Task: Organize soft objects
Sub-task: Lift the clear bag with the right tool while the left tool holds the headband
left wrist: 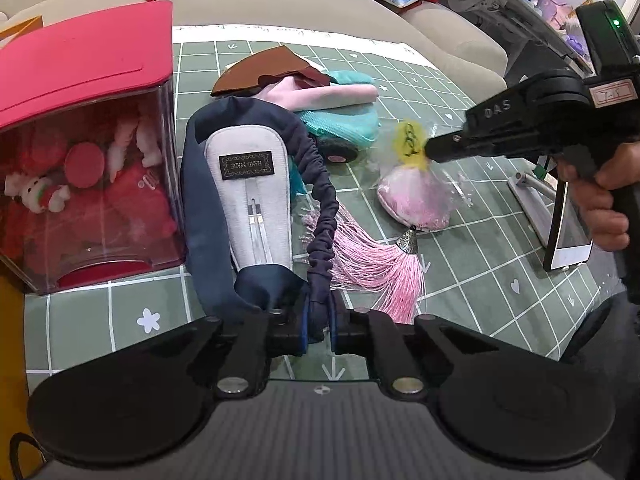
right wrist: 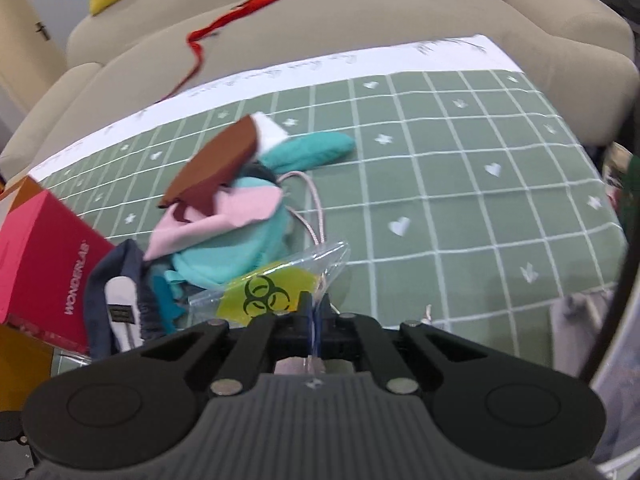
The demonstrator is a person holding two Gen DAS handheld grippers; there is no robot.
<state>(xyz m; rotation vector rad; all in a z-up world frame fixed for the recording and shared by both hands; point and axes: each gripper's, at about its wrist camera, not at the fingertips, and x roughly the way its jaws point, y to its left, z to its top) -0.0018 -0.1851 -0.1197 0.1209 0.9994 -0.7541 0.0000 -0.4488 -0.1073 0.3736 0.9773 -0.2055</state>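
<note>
My left gripper [left wrist: 318, 330] is shut on the gathered navy strap of a navy and white pouch [left wrist: 248, 184] that lies on the green checked cloth [left wrist: 472, 264]. My right gripper [right wrist: 316, 312], also in the left wrist view [left wrist: 429, 148], is shut on the top edge of a clear plastic bag [right wrist: 276, 286] with a yellow biohazard label. The bag [left wrist: 416, 196] holds a pink pouch, and a pink tassel [left wrist: 380, 264] trails from it. A pile of brown, pink and teal soft pieces [left wrist: 316, 92] [right wrist: 232, 216] lies behind both.
A clear box with a red lid [left wrist: 88, 152] [right wrist: 44, 248], full of red plush toys, stands at the left. A phone on a stand [left wrist: 568, 236] sits at the right edge, by the hand [left wrist: 600, 200]. A beige sofa [right wrist: 360, 20] runs behind the table.
</note>
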